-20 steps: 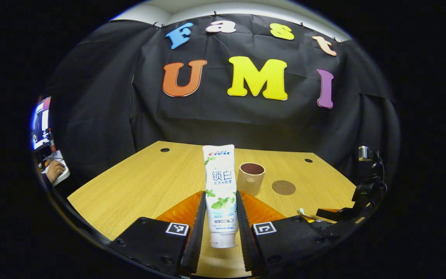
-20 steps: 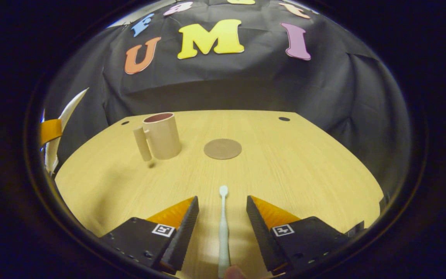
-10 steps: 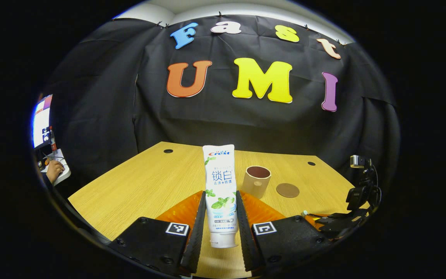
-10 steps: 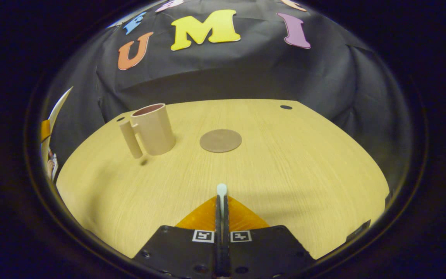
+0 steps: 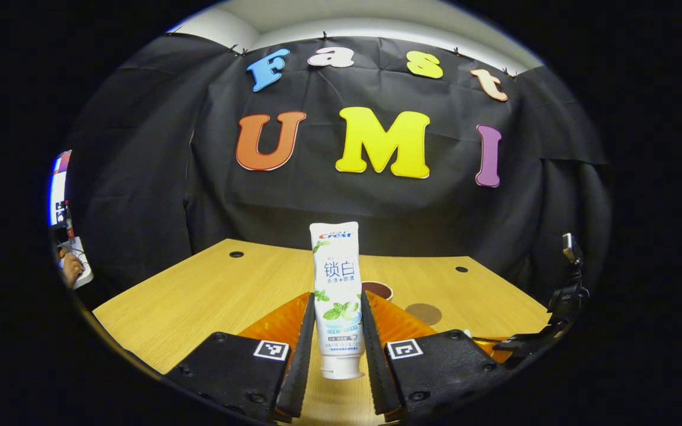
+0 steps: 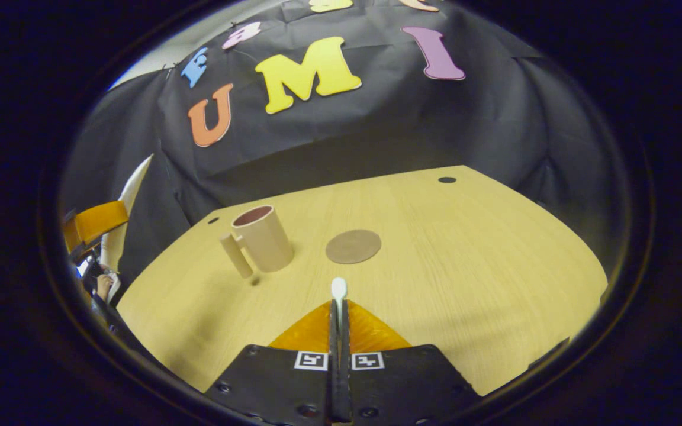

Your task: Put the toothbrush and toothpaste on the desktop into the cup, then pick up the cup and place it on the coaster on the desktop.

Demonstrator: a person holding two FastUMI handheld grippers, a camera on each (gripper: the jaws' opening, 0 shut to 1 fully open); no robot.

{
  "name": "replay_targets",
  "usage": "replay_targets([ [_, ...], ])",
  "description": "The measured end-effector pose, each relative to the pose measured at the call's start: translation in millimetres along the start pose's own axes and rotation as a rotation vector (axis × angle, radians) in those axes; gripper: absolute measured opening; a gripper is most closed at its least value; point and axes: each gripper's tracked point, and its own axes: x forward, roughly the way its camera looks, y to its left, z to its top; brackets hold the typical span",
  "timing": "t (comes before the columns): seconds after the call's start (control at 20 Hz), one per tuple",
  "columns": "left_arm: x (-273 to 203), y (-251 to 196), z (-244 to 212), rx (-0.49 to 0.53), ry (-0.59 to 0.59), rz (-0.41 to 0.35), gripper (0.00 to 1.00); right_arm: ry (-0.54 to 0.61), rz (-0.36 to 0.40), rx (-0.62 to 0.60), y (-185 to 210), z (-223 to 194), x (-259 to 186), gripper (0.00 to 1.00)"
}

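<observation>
My left gripper is shut on a white toothpaste tube, held upright above the wooden desk, cap end down. Behind the tube peeks the rim of the beige cup, with the round brown coaster to its right. My right gripper is shut on a white toothbrush, whose head sticks out past the fingertips above the desk. In the right gripper view the beige cup with its handle stands upright to the left of the coaster. The right gripper also appears at the right edge of the left gripper view.
Black cloth walls close the desk at the back and sides. Cable holes mark the far corners. A person's hand rests at another desk at far left. The left gripper with the tube shows at the left edge of the right gripper view.
The right gripper closed on the toothbrush and lifted it off the desk, tilting. The left gripper with the toothpaste rose, and the cup slid mostly behind the tube.
</observation>
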Motion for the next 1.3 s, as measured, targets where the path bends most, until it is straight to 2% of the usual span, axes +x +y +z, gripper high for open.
replay_targets([
  [0.05, 7.0, -5.9, 0.6, -0.003, -0.006, -0.013, 0.50, -0.017, 0.015, 0.009, 1.5, 5.6, -4.8, 0.00],
  [0.1, 13.4, -12.1, 2.4, -0.003, -0.016, -0.030, 0.46, -0.032, 0.039, 0.018, 4.8, 10.6, -10.4, 0.00],
  [0.25, 23.6, -17.2, -11.4, 0.019, -0.089, -0.055, 0.46, -0.132, 0.099, 0.018, 9.3, 47.6, -39.6, 0.00],
  [0.45, 48.1, -18.7, -1.8, 0.054, -0.150, -0.060, 0.46, -0.221, 0.117, -0.027, 10.6, 73.6, -56.1, 0.00],
  [0.55, 71.4, -26.5, 5.0, 0.086, -0.199, -0.079, 0.46, -0.216, 0.135, -0.044, 13.1, 73.8, -58.3, 0.00],
  [0.75, 91.3, -33.0, -4.0, 0.063, -0.186, -0.107, 0.46, -0.238, 0.145, -0.047, 13.4, 82.8, -62.8, 0.00],
  [0.95, 101.7, -30.3, -7.4, 0.080, -0.177, -0.097, 0.48, -0.238, 0.147, -0.039, 13.0, 83.1, -62.8, 0.00],
  [1.0, 103.6, -30.3, -8.1, 0.084, -0.177, -0.094, 0.53, -0.232, 0.148, -0.033, 13.2, 82.3, -62.1, 0.00],
  [1.05, 104.6, -29.6, -10.2, 0.088, -0.173, -0.092, 0.48, -0.227, 0.149, -0.030, 13.0, 81.5, -61.6, 0.00],
  [1.3, 113.4, -22.9, -11.3, 0.086, -0.180, -0.089, 0.50, -0.213, 0.146, -0.034, 14.3, 78.7, -58.4, 0.00],
])
